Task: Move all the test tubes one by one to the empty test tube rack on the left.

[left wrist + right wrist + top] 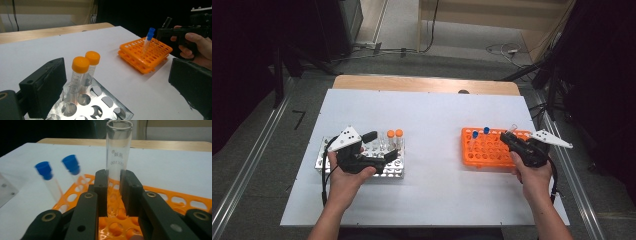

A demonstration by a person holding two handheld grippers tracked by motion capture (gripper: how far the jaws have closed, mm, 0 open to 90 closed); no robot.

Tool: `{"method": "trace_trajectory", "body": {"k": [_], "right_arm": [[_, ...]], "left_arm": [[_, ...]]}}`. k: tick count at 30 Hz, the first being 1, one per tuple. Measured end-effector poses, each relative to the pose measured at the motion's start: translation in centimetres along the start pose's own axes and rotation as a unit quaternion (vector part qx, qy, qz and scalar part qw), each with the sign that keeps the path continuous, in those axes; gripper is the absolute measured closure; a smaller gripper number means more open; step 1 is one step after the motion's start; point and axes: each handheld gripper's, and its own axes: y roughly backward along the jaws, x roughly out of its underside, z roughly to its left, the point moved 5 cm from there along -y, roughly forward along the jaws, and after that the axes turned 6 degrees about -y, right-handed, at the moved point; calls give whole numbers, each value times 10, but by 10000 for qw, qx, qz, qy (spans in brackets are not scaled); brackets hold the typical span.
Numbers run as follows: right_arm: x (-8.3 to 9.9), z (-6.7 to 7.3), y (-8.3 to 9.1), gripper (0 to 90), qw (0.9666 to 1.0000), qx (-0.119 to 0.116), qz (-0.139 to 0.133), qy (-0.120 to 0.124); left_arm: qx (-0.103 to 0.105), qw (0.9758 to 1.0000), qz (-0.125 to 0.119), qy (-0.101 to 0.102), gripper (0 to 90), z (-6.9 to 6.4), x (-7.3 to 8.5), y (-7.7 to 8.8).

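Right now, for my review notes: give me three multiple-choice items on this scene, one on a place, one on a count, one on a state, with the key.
1. Where do the two orange-capped tubes stand?
A. In the metal rack
B. In the orange rack
C. Flat on the table

2. How many blue-capped tubes stand in the orange rack?
A. One
B. Two
C. Four

3. What is the right gripper doing?
A. Open over the table
B. Shut on an uncapped glass tube
C. Shut on an orange cap

Key:
1 A: the left gripper view shows both standing in the metal rack's holes.
2 B: the right gripper view shows two blue caps.
3 B: its jaws press on both sides of the clear, open-topped tube above the orange rack.
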Motion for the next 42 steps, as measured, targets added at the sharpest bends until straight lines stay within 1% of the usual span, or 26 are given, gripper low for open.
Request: {"method": "trace_trajectory", "body": {"k": [2,3,4,6,7,14,21,25,28,31,32,34,36,42], "right_arm": [[1,7,3,735,9999,-96,20,57],[1,10,4,735,9998,-159,18,85],[1,14,4,735,9996,-232,29,132],[2,22,5,736,9990,-424,75,133],[3,26,5,736,9984,-527,86,166],[8,57,0,736,9938,-1016,243,388],[16,83,-5,737,9870,-1448,398,569],[20,95,-8,738,9830,-1668,483,593],[22,104,-9,738,9799,-1812,529,642],[24,113,-11,739,9767,-1949,574,695],[25,116,-11,738,9756,-1994,583,714],[28,122,-12,738,9734,-2071,630,755],[30,128,-13,739,9712,-2142,666,802],[36,147,-16,738,9652,-2326,770,914]], "left_arm": [[6,10000,8,-27,18,-1,-1,0],[37,10000,-7,-4,18,-2,-1,-1],[69,10000,-7,-11,18,-3,-1,-1],[91,10000,-8,-14,25,-5,-1,-2],[112,9999,-9,-15,25,-7,-2,-3],[225,9997,50,-114,29,-17,-2,-9],[384,9991,75,-137,38,-26,-3,-15],[457,9987,126,-184,41,-32,-2,-19],[519,9984,120,-173,46,-36,-2,-22],[586,9980,127,-216,56,-41,-3,-24],[627,9976,146,-246,60,-42,-2,-25],[719,9970,172,-233,71,-46,-2,-27],[833,9961,158,-255,93,-51,-2,-30],[1072,9937,141,-306,163,-62,-3,-35]]}}
